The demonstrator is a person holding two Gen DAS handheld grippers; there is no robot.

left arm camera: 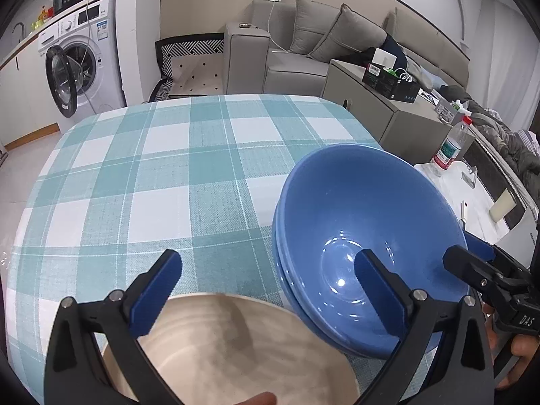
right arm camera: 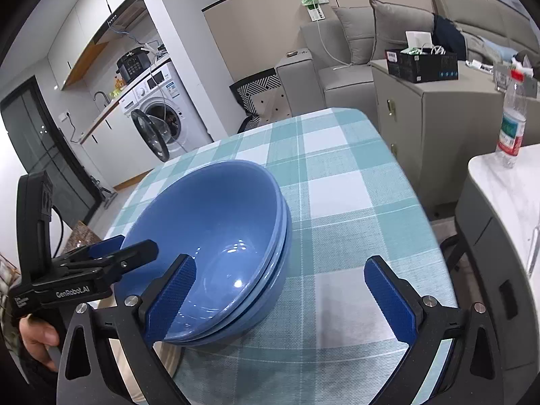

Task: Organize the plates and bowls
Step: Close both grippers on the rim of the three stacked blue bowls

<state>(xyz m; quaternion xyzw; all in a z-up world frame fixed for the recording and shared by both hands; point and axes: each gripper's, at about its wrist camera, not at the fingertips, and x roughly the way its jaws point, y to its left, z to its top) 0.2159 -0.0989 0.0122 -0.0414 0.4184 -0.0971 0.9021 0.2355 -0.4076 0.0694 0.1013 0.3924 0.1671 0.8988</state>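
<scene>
The beige plate [left arm camera: 233, 347] under the left claw [left arm camera: 268, 285] is smeared with blur and cut off by the bottom edge; the lower blue bowl [right arm camera: 275, 270] shows only its rim beneath the upper one; the bottle [right arm camera: 511, 125] label is unreadable.

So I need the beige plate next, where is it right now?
The beige plate lies on the checked tablecloth at the bottom of the left wrist view, under the open left hand-held gripper, just left of the stacked blue bowls.
</scene>
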